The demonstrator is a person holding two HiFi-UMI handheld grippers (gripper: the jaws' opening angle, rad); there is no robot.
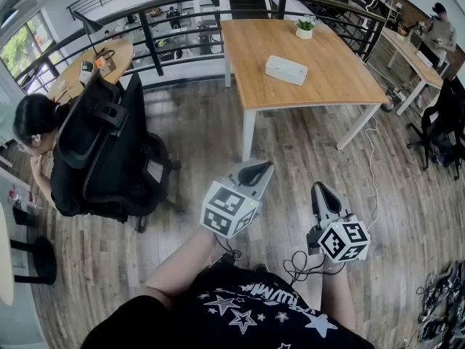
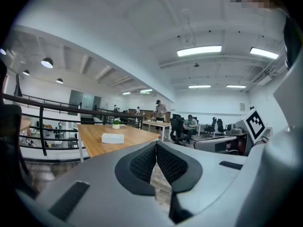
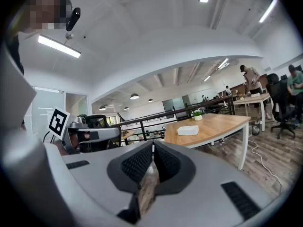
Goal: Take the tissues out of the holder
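Note:
A white tissue holder point(image 1: 285, 69) lies on the wooden table point(image 1: 320, 86) well ahead of me; it also shows small in the left gripper view point(image 2: 112, 138) and the right gripper view point(image 3: 188, 130). No tissue can be made out from here. My left gripper point(image 1: 259, 170) and right gripper point(image 1: 320, 193) hang low over the wood floor, close to my body and far short of the table. Both are shut with nothing between the jaws. The left gripper point(image 2: 155, 144) and right gripper point(image 3: 152, 144) tips meet in their own views.
A small potted plant point(image 1: 304, 28) stands at the table's far edge. A black office chair point(image 1: 109, 147) with a seated person point(image 1: 35, 133) is to the left. A black railing point(image 1: 196, 27) runs behind the table. More desks and people are at the right. A cable point(image 1: 374, 169) trails on the floor.

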